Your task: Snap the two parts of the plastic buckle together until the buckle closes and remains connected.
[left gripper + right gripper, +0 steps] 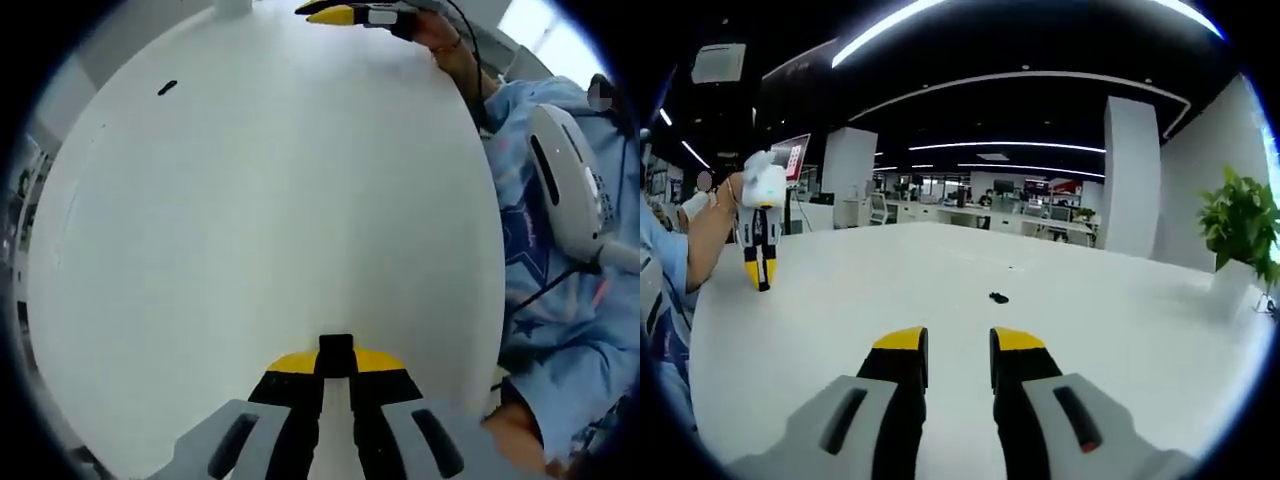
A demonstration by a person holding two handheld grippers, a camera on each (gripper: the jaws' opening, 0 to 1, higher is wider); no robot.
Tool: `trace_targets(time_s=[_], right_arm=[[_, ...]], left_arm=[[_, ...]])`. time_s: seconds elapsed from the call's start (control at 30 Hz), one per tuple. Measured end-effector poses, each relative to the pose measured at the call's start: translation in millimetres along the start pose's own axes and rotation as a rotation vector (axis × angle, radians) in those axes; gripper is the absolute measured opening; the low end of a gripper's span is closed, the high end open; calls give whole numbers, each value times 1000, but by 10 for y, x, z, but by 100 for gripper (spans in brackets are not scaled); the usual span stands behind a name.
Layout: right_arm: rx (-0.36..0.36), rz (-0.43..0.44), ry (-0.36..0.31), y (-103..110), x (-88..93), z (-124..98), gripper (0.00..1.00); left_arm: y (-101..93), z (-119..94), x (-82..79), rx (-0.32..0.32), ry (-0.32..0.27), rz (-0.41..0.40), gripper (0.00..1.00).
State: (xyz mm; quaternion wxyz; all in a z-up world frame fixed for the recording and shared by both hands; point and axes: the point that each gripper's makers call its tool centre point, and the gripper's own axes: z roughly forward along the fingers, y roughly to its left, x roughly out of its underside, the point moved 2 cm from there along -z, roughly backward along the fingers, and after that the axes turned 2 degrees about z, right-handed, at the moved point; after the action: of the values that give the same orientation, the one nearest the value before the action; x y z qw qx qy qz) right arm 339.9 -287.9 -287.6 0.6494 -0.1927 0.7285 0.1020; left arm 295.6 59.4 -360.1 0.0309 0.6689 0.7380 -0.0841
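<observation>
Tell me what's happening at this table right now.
A person in a light blue top holds a gripper in each hand over a white table. The left gripper has its jaws closed on a small black piece. The right gripper is open, holds nothing and hangs above the table. Another small black piece lies alone on the table, ahead of the right gripper. The two pieces are not yet joined.
</observation>
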Motion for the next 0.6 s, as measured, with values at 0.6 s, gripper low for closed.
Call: trace_targets(time_s=[0.6], right_arm=[[-14,-98,17,-214,-384,292,25]], left_arm=[[-11,5,5,-11,-2,-26,9]])
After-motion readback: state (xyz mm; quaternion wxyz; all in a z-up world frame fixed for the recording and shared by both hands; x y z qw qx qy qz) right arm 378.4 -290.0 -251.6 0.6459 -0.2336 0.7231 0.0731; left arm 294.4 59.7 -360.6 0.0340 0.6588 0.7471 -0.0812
